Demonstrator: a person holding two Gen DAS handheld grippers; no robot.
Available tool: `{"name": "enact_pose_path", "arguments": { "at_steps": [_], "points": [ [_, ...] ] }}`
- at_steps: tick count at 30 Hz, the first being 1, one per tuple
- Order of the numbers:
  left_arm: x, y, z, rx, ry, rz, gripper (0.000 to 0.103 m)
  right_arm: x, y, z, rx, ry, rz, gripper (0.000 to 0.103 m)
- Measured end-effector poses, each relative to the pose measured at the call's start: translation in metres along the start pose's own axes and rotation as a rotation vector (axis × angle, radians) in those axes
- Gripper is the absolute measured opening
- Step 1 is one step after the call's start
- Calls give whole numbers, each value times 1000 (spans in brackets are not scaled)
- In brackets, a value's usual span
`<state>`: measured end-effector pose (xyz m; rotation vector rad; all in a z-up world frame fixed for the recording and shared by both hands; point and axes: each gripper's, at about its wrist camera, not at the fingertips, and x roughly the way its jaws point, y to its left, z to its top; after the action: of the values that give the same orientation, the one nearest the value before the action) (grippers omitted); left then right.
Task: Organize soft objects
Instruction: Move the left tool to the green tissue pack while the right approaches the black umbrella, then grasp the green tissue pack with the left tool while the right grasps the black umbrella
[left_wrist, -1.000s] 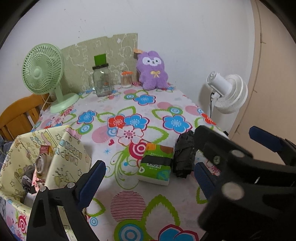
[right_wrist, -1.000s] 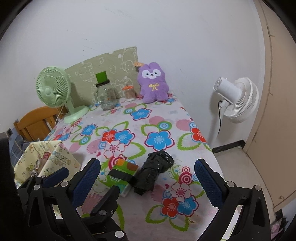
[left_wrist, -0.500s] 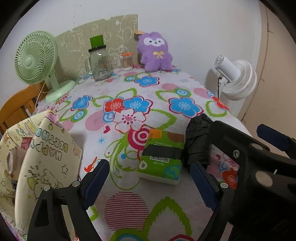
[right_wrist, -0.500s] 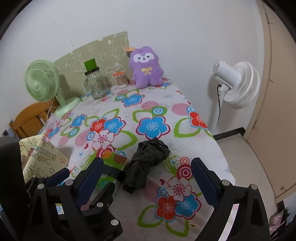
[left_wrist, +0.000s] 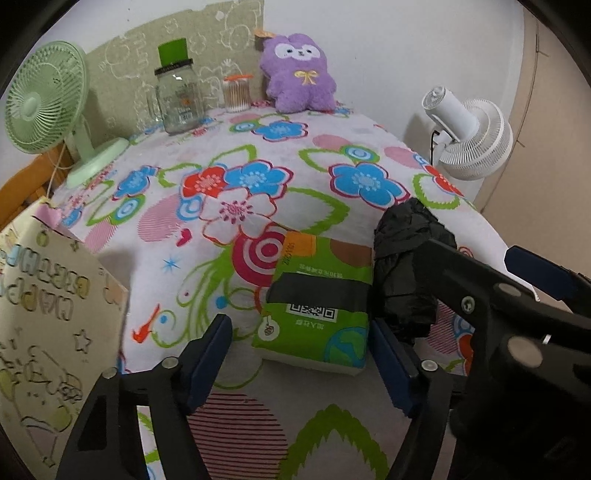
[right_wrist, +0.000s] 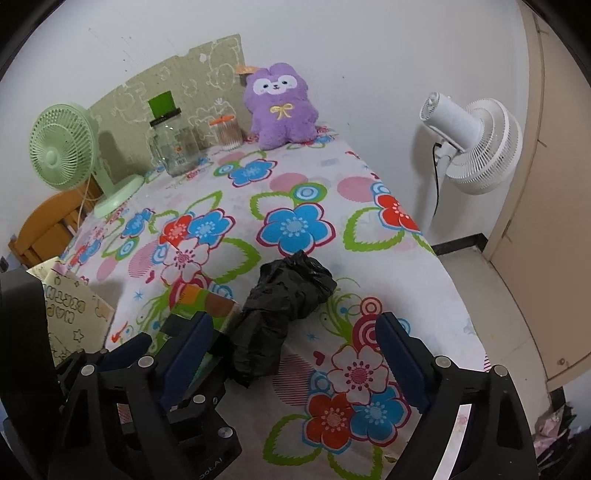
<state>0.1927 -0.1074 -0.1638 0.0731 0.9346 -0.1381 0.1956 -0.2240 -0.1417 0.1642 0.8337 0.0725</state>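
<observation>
A green tissue pack (left_wrist: 321, 302) lies on the flowered tablecloth (left_wrist: 258, 155) near the front edge. My left gripper (left_wrist: 299, 354) is open, its jaws just short of the pack on either side. A crumpled black bag (right_wrist: 280, 310) lies right of the pack; it also shows in the left wrist view (left_wrist: 406, 258). My right gripper (right_wrist: 291, 358) is open, low over the table, with the bag's near end between its jaws. A purple plush toy (right_wrist: 280, 107) sits at the far end against the wall.
A yellow "Happy Birthday" gift bag (left_wrist: 48, 314) stands at the table's left front. A green desk fan (left_wrist: 44, 103), a glass jar (left_wrist: 179, 99) and a swab jar (left_wrist: 236, 92) stand at the back. A white fan (right_wrist: 476, 144) stands right of the table.
Both grippers have moved forward and down toward the table. The tissue pack and black bag now sit closer, near the jaws. Nothing has been picked up.
</observation>
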Motion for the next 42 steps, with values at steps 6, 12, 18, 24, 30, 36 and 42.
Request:
{"name": "enact_pose_path", "arguments": {
  "at_steps": [6,12,18,24,30,36,42],
  "points": [
    [-3,-3,-1,13,-9,-23,62,4,0,0,5,12,4,91],
    [-4,2,-1,4,-22,7,55,4,4,2,-11,10,8,91],
    [-7,12,0,-31,-30,39,55,4,14,5,-30,3,28,91],
    [-9,27,1,-86,-34,80,55,7,24,8,-50,-1,41,91],
    [-8,35,4,-121,-38,92,55,16,31,14,-61,-1,43,91],
    [-4,41,6,-150,-31,89,55,26,39,19,-84,10,36,91],
    [2,44,6,-168,-18,85,55,35,44,20,-107,19,16,82]
  ]
}}
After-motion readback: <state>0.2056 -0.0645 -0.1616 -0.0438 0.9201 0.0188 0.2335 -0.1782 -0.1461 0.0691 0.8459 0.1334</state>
